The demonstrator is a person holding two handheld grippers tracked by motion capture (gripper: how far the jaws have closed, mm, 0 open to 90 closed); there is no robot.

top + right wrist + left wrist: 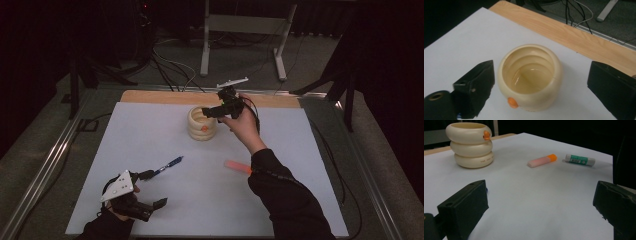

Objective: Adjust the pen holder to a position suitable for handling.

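Observation:
A cream ribbed cup (202, 125) with an orange dot stands upright at the back middle of the white sheet (150, 130). My right gripper (212, 111) hovers just above its right rim, open, with nothing held. In the right gripper view the cup (530, 77) lies below and between the jaws, and its inside is empty. My left gripper (156, 189) rests open and empty at the front left. A blue pen (168, 165) lies just beyond its far jaw. A pink highlighter (237, 167) with an orange cap lies right of centre, beside the right forearm.
In the left gripper view a green-labelled glue stick (580, 160) lies past the highlighter (542, 160), with the cup (471, 145) at the far left. A wooden strip (165, 96) runs along the table's back edge. Cables (170, 65) and a stand's legs (205, 60) are on the floor beyond.

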